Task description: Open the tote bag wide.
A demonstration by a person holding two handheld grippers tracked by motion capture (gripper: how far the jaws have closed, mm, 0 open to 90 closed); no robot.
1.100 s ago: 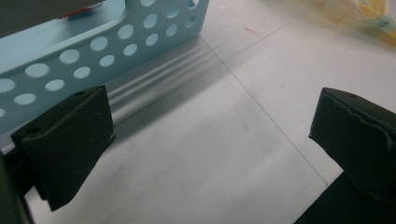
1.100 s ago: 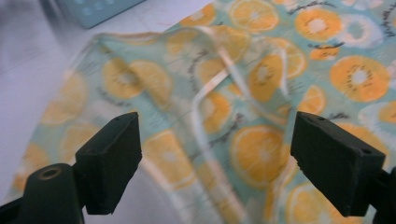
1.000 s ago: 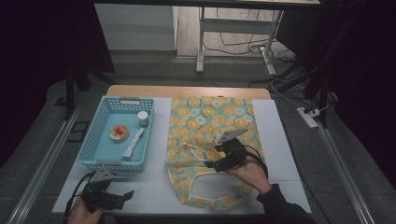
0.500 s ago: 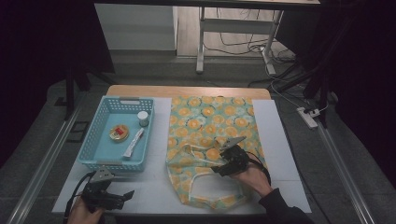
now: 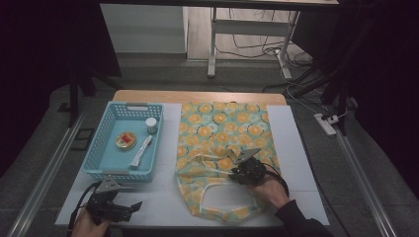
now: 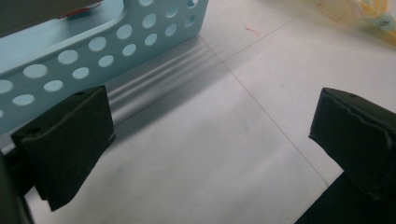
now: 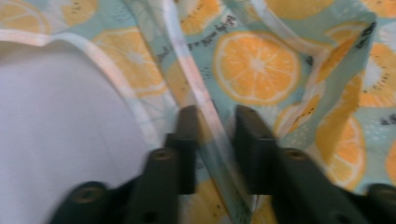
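The orange-print tote bag [image 5: 225,143] lies flat on the white table cover [image 5: 296,148], its mouth and handles toward the person, and the right gripper [image 5: 242,170] has come in over the rumpled near part of it. From the right gripper view its jaws stand narrow, one on each side of a pale handle strap [image 7: 212,135] that runs between them; the strap looks pinched or about to be, though the blur makes it hard to say the pads are pressing fully. The left gripper [image 5: 126,206] rests low at the near left corner of the table, just in front of the blue perforated basket [image 5: 111,170], and its jaws are spread wide over bare table with nothing in them. In the basket lie a small white jar [image 5: 151,125], a round flat tin [image 5: 126,140] and a tube [image 5: 141,151], untouched. I would judge this to be the step of taking hold of the bag's handle so the mouth can be opened. The next move would call for a firm close on the strap, then a gentle lift, without dragging the whole bag along.
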